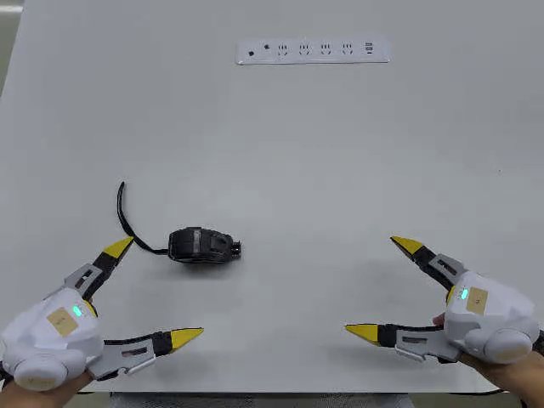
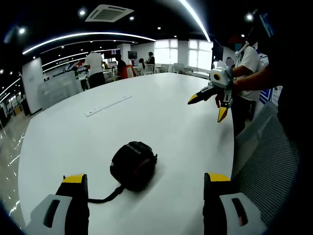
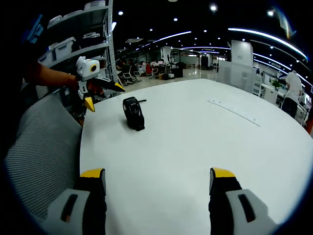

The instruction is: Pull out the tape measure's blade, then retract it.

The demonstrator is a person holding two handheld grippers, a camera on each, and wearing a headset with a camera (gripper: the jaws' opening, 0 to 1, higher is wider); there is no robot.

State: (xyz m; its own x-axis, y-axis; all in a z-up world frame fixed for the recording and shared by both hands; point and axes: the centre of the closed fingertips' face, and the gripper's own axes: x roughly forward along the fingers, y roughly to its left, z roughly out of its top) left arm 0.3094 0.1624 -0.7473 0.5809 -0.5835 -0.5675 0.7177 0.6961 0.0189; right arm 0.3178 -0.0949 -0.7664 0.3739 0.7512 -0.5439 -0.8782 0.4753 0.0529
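We see the white desk [image 1: 340, 153] stretching ahead of both jaws. Our left gripper [image 1: 162, 287] and right gripper [image 1: 374, 286] hold their jaws spread wide, gripping nothing. The black tape measure [image 1: 201, 245] lies just beyond the left jaws.

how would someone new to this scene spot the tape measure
On the big white table, look near the front left, just beyond the left claw. The tape measure lies there: a small black lump trailing a thin strap, unlike the flat white power strip.
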